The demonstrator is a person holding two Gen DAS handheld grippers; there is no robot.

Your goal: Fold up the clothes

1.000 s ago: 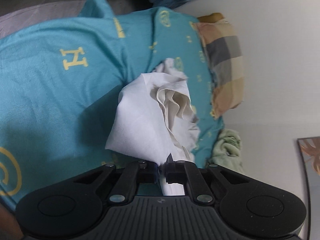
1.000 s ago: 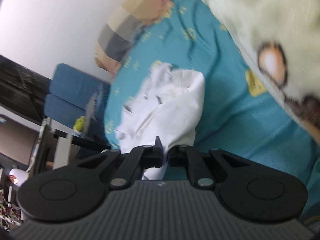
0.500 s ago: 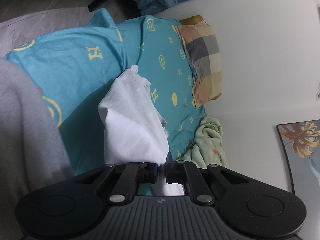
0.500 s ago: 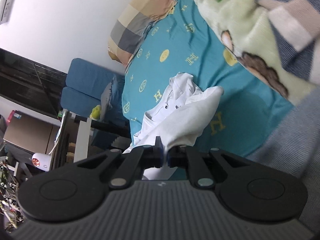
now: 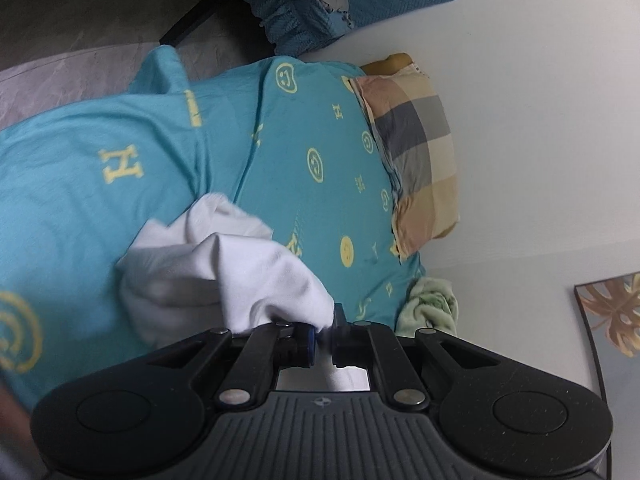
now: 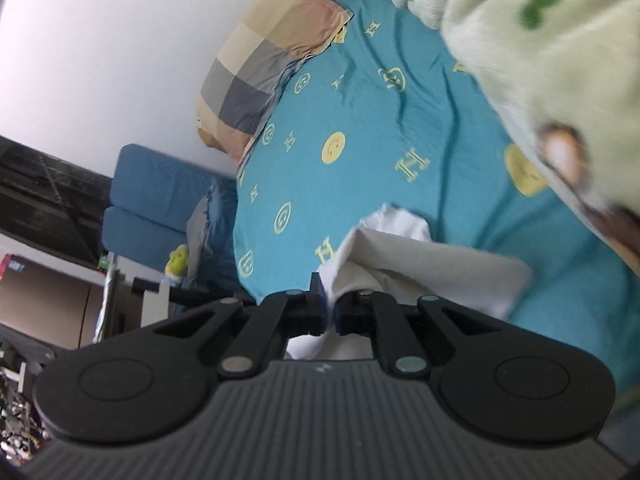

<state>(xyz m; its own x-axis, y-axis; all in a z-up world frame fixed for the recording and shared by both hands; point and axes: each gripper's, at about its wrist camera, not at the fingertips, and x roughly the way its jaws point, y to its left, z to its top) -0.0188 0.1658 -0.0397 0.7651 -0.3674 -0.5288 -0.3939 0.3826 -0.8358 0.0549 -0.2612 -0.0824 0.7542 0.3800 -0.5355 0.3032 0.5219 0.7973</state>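
We see two hand-held grippers, both pinched on one white garment [image 5: 224, 276]. The left gripper [image 5: 324, 338] points forward over the bed, its fingers drawn together with a white fold caught between them; the cloth bunches out to the left of the fingertips and drapes over the teal bedsheet [image 5: 80, 216]. The right gripper [image 6: 328, 314] is angled the same way over the bed, fingers closed on another edge of the white garment [image 6: 424, 264], which spreads to the right of the fingertips and lies on the teal bedsheet [image 6: 360, 152]. The fabric is blurred in both views, so we cannot tell what kind of clothing it is.

Count in the left wrist view: one white garment, one checked pillow [image 5: 416, 152] at the far right against the white wall [image 5: 540, 100], one pale green blanket [image 5: 432, 308] bunched at the near right edge of the bed, one framed leaf picture [image 5: 612, 320] on the wall at the right, one blue chair [image 5: 340, 4] at the far side.

Count in the right wrist view: one checked pillow [image 6: 264, 68] at the far left of the bed, one pale green blanket [image 6: 532, 52] with a cartoon print filling the right side, one blue chair [image 6: 156, 208] left of the bed, one small yellow-green toy [image 6: 178, 260] beside it.
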